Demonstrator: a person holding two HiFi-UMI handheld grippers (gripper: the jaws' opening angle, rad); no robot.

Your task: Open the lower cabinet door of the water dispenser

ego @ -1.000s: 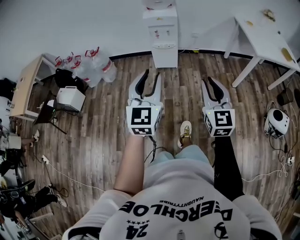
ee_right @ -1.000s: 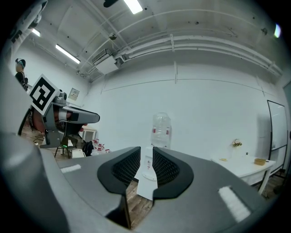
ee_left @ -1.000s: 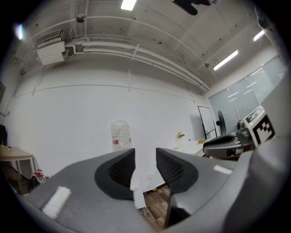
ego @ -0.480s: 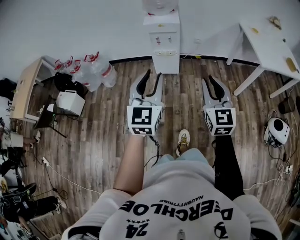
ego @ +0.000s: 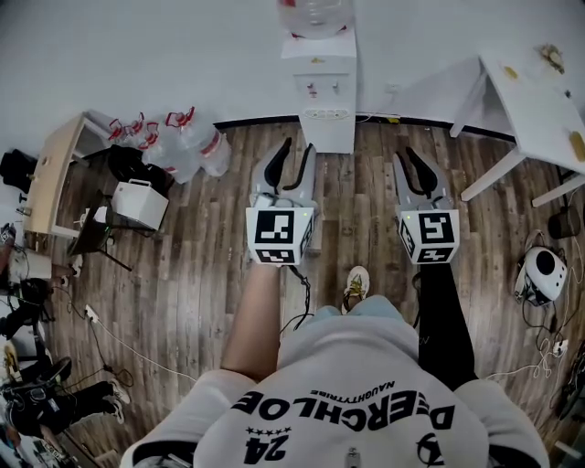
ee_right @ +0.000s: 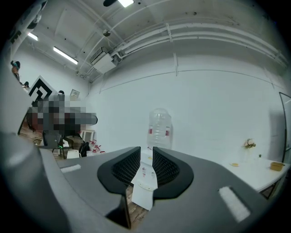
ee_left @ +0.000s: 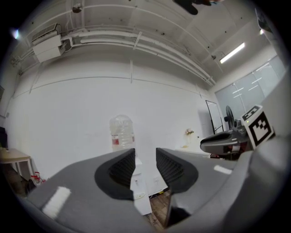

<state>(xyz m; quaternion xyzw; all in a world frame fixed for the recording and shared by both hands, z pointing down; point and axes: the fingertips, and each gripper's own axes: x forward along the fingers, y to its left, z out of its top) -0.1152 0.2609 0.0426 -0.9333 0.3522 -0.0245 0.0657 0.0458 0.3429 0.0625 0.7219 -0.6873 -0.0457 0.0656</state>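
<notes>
Little is done: the water dispenser [ego: 325, 82] stands at the wall ahead, its lower cabinet door [ego: 333, 135] apparently shut and untouched; left gripper [ego: 297, 146] and right gripper [ego: 405, 155] are narrowly parted, holding nothing; approach and pull remain.

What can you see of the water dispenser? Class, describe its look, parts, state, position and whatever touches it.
The water dispenser is a tall white box, plastic by its look, standing upright on the wooden floor by the white wall. A clear bottle with a red label sits upended on top. Two small taps sit above a drip tray. Its lower cabinet door looks shut. Nothing else touches it.
</notes>
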